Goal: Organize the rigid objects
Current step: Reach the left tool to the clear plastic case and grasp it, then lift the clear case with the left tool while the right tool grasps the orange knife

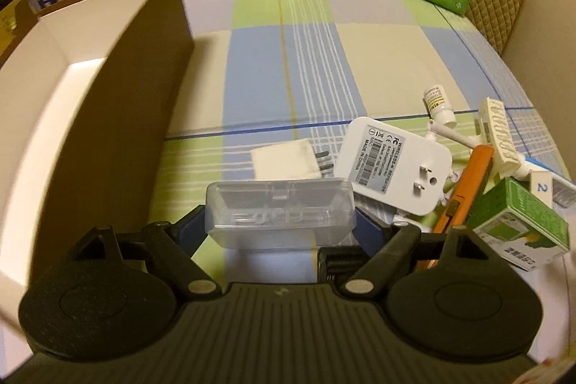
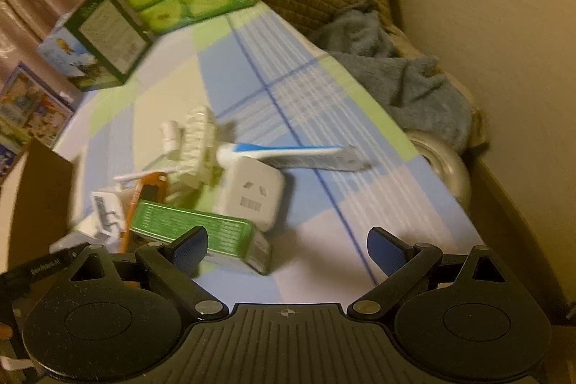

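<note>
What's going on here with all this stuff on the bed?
A person is sorting small hard items with a handheld gripper in each hand. The left gripper has a clear plastic case between its fingers, right beside an open cardboard box. The right gripper is open and empty, just short of a green carton. A white plug-in adapter, an orange utility knife and a small bottle lie piled on the plaid sheet.
</note>
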